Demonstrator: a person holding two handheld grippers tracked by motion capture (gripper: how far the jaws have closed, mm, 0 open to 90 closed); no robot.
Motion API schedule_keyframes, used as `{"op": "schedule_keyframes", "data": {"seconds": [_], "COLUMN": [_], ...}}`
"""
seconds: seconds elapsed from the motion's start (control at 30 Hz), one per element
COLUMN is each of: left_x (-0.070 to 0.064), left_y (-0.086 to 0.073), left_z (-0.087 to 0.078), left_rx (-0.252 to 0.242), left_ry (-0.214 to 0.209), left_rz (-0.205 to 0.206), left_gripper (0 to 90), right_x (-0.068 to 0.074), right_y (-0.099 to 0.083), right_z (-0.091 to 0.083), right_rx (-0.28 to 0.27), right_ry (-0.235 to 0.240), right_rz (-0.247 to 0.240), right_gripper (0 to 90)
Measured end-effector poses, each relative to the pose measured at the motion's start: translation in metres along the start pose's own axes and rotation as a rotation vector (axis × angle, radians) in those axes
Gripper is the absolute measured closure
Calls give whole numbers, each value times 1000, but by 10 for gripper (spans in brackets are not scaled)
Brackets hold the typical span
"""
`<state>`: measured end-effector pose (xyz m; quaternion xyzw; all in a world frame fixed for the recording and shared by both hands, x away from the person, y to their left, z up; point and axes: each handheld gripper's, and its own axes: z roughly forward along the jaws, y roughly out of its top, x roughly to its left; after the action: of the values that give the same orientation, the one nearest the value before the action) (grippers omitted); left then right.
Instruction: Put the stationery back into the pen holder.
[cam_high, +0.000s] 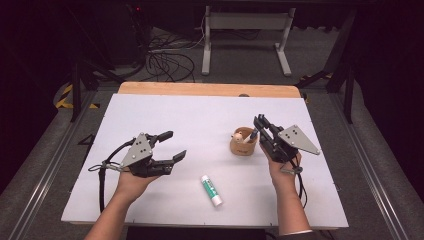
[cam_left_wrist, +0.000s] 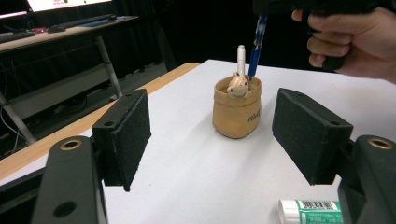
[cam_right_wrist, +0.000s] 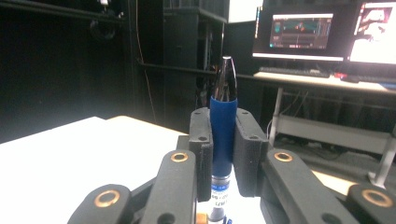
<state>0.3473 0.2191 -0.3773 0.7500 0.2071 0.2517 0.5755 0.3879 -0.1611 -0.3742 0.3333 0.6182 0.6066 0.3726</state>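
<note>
Glue stick (cam_high: 211, 190): closest to the camera in the high view, lying flat on the white table (cam_high: 200, 115), on the near side of the pen cup and a bit left of it. Green and white tube, nobody is touching it. Looks light and smooth, so it would probably roll if bumped.

Left gripper (cam_high: 169, 146): well left of the pen cup, jaws spread wide with nothing between them. Its own view looks straight at the cup through the gap, with the glue stick end low on the right.

Right gripper (cam_high: 259, 126): right up against the pen cup on its right side, jaws clamped tight on the blue pen.

Blue pen (cam_right_wrist: 222, 133): the thing being worked. It stands upright between the pads, gripped around the blue barrel. In the left gripper view its lower end sits down inside the cup mouth. I reckon it is light, stiff and a bit slick, so a mid-barrel squeeze on the rubbery-looking blue part is the right spot. Grab near the tip and it would likely pivot.

Pen cup (cam_high: 244, 143): small tan pot, upright, with a little animal figure (cam_left_wrist: 237, 86) at the rim and a white pen (cam_left_wrist: 241, 58) standing in it. Seems light enough to tip if the pen drags the rim.

Wooden edge (cam_high: 200, 89): far side of the table, beyond the cup.
</note>
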Motion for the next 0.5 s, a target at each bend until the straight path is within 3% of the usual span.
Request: {"op": "schedule_keyframes", "data": {"seconds": [0.5], "left_x": [-1], "left_y": [-1], "left_z": [0], "left_rx": [-2], "left_ry": [1], "left_rz": [6], "left_gripper": [283], "right_x": [-2], "right_y": [-28], "right_z": [15], "right_rx": [129], "right_ry": [-15], "right_rz": [8], "right_gripper": [801]}}
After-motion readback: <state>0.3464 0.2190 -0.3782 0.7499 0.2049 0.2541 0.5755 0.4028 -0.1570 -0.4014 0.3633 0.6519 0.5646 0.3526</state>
